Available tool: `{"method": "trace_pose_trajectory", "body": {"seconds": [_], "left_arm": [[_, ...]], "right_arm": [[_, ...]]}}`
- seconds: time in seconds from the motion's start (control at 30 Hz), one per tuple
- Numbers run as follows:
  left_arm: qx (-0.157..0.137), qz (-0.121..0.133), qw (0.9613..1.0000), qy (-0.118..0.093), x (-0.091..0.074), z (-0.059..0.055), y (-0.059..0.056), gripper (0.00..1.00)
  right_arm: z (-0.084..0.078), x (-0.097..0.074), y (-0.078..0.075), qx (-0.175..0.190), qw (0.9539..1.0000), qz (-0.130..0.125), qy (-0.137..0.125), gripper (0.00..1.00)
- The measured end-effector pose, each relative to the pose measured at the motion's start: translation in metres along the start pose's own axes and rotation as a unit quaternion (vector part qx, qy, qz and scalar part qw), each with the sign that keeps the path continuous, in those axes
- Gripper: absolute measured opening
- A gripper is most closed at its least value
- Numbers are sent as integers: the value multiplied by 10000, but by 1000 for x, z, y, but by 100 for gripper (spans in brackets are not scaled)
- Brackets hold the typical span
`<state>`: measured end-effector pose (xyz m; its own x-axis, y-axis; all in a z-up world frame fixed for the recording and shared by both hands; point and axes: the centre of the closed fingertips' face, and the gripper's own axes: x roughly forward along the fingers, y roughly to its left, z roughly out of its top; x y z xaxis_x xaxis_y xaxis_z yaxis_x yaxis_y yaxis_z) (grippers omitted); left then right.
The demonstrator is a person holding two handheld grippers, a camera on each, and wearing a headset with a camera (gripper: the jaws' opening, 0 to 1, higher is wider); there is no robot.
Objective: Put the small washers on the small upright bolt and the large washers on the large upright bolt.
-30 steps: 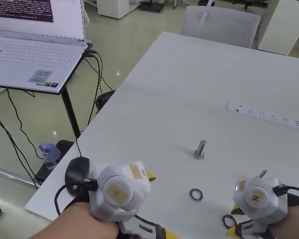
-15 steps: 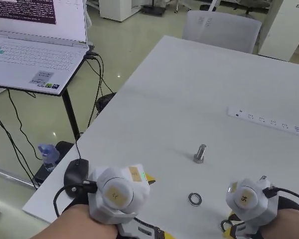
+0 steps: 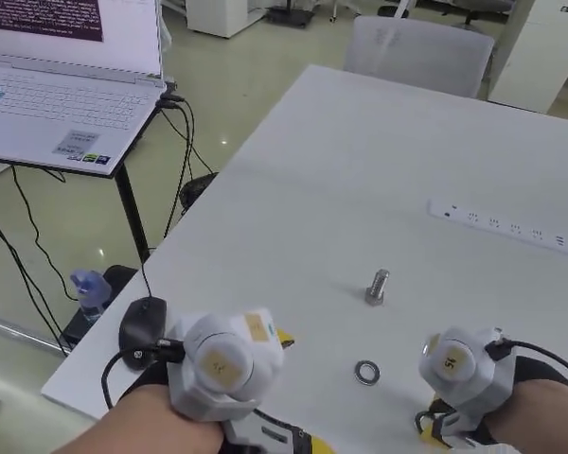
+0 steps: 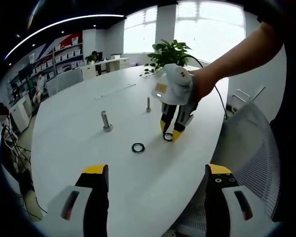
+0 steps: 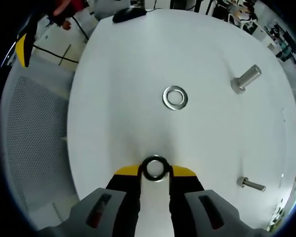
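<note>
The white table (image 3: 360, 170) spreads out ahead of both pairs of jaws, with a grey chair (image 3: 412, 52) at its far end and an open laptop (image 3: 57, 95) on a stand well off to the left of the left jaws. A white power strip (image 3: 506, 230) lies on the table far ahead of the right jaws.

The left gripper (image 4: 156, 170) hangs at the near table edge with its jaws spread wide and nothing between them. In the left gripper view the right gripper (image 4: 170, 133) is ahead of the left jaws and a little to the right, pointing down at the tabletop.

The large bolt (image 5: 246, 79) stands upright well ahead of the right jaws and to their right. The small bolt (image 5: 251, 184) stands closer, out to the right side of those jaws.

The right gripper's jaws are closed in on the gripped washer (image 5: 154, 168), a yellow tip touching each side of the ring; whether it is lifted off the table I cannot tell. The loose washer (image 5: 175, 97) lies flat just ahead of the right jaws, between them and the large bolt
</note>
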<state>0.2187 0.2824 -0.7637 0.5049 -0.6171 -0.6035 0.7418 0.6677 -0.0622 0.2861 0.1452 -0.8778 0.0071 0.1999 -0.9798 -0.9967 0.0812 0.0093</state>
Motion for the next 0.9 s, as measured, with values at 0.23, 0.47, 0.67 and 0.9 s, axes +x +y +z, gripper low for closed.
{"method": "trace_pose_trajectory", "body": {"seconds": [0.23,0.47,0.67,0.9], "left_arm": [[13,10,10000,12,-1,2,1,79],[12,30,10000,28,-2,1,2,79],[13,44,10000,42,-2,-1,3,78],[4,71,10000,42,-5,-2,4,78]], "right_arm": [[0,-2,-6,31,10000,68,-13,20],[0,-17,-20,112,9999,70,-16,20],[3,-33,-31,74,9999,89,1,21],[9,-52,-44,-22,10000,-8,71,21]]}}
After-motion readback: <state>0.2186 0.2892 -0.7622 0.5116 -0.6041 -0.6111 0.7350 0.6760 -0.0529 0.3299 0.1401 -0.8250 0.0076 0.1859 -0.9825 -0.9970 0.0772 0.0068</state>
